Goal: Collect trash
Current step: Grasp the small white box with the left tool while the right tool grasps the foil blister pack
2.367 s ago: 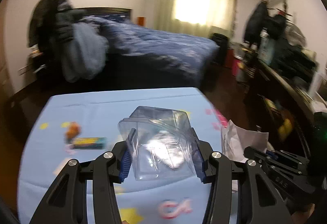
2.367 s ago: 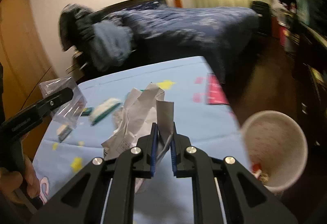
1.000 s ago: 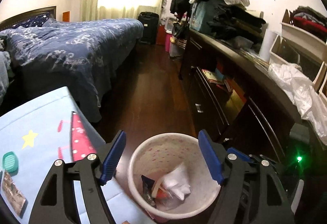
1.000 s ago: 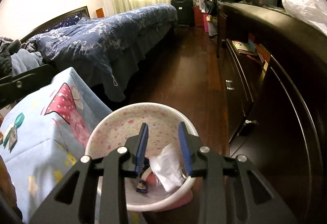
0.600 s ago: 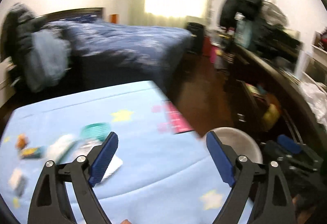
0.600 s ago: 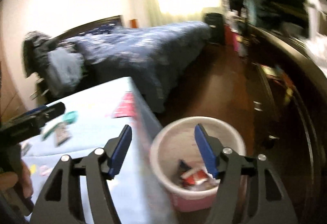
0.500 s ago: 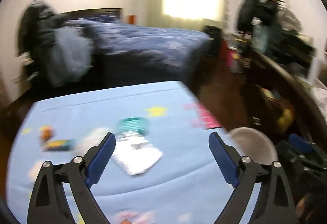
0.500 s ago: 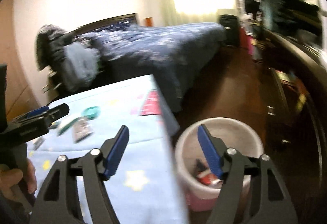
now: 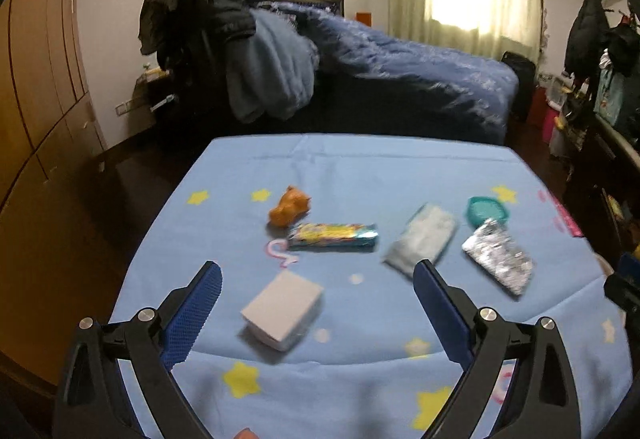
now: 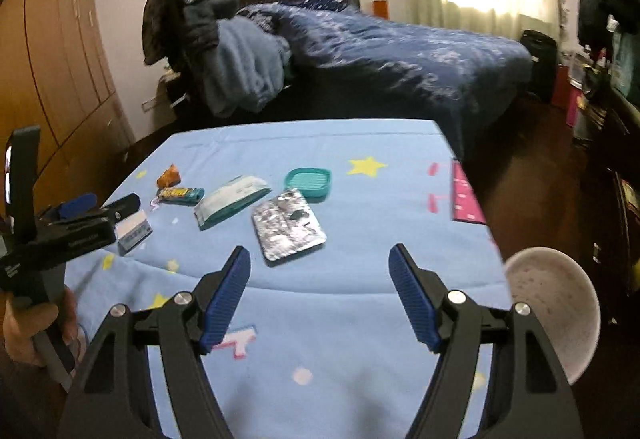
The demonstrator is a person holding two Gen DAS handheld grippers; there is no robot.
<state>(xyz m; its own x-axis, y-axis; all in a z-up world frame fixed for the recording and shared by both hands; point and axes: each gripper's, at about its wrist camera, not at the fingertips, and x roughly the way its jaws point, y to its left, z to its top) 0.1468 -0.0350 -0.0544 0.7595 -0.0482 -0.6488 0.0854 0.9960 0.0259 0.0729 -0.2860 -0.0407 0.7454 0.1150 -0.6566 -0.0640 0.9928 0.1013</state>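
My left gripper (image 9: 316,281) is open and empty above the near left of the blue-clothed table (image 9: 360,167). A small white box (image 9: 282,305) lies between its fingers. Beyond lie a colourful snack wrapper (image 9: 334,237), an orange crumpled piece (image 9: 289,211), a pale wipes pack (image 9: 420,239), a silver foil pack (image 9: 498,257) and a teal dish (image 9: 487,211). My right gripper (image 10: 320,279) is open and empty, just short of the foil pack (image 10: 288,225). The white trash bin (image 10: 554,303) stands off the table's right edge.
A bed with a dark blue quilt (image 9: 400,71) stands behind the table. A chair piled with clothes (image 9: 224,51) is at the back left. Wooden wardrobes (image 9: 36,79) line the left wall. A dark dresser (image 10: 616,167) runs along the right.
Both grippers dropped their trash into the bin, opened, and swung back left from the bin to face the table.
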